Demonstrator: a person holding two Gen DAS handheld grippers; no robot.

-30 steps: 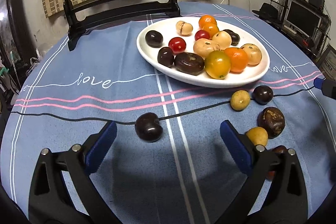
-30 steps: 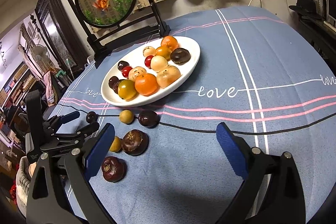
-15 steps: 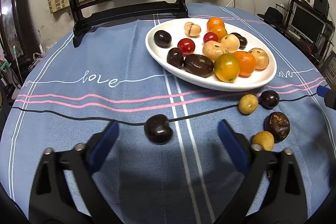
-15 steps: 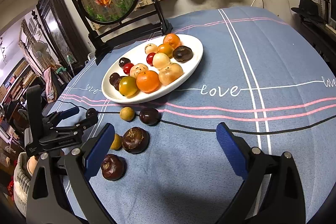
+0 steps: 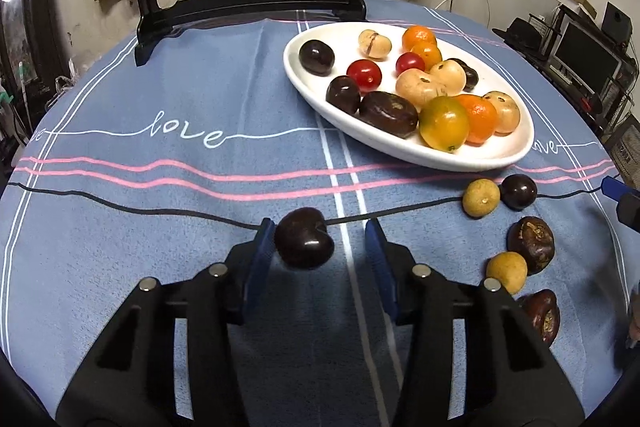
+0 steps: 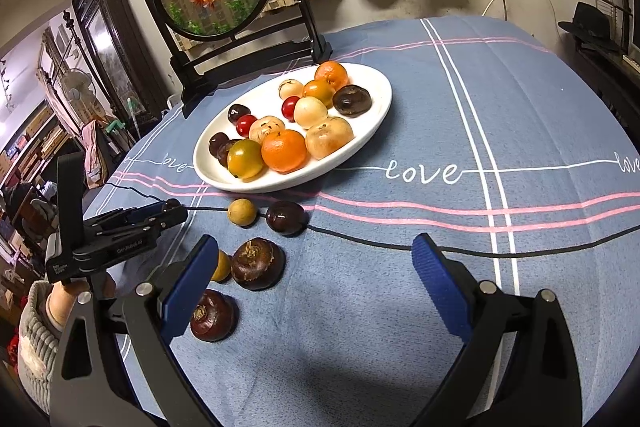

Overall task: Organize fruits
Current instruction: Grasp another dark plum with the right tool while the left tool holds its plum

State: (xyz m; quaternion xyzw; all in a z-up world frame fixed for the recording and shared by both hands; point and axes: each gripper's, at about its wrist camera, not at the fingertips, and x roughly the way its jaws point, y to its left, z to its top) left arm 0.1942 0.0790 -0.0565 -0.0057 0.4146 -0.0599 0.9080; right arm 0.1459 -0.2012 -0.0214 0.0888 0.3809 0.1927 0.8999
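**Dark fruit sitting off-centre between closing jaws**

Your left gripper (image 5: 320, 247) is closing around the dark fruit (image 5: 304, 243) on the tablecloth (image 5: 160, 227); it is hugging the left pad, right pad still apart (your right gripper (image 6: 316, 275) is idling wide open, empty).

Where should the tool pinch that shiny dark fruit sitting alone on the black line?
Pinch the dark fruit across its rounded left and right flanks, coming in low from the near side. It is smooth, and its notch faces right, so keep the right pad off that dent. The left tool already straddles it, jaws closing; the left pad looks about touching while the right stands apart.
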